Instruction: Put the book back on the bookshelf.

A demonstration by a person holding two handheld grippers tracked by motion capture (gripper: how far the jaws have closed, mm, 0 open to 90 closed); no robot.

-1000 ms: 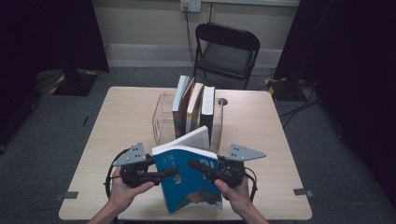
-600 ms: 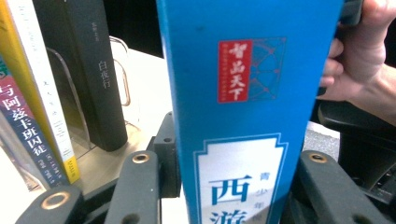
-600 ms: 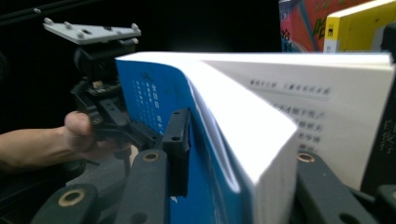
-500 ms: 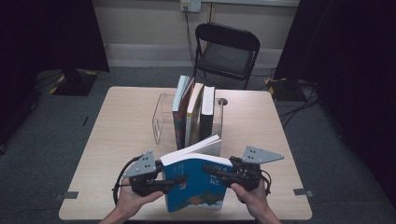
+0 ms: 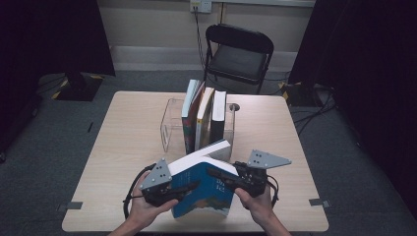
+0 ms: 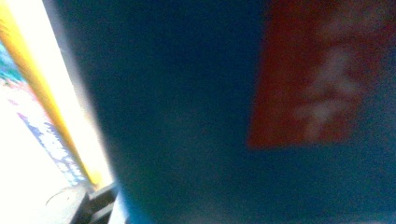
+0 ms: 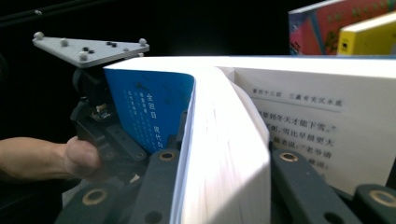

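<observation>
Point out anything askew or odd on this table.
The thick blue-covered paperback book is held tilted between both grippers, its pages bowing open. In the clear acrylic book stand, the tall green-spined book leans sideways.

In the left gripper view, the blue book is blurred, its red label unreadable.

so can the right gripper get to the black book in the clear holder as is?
Probably not: the right gripper is shut on the blue book, shared with the left gripper. The black book stands behind it.
</observation>
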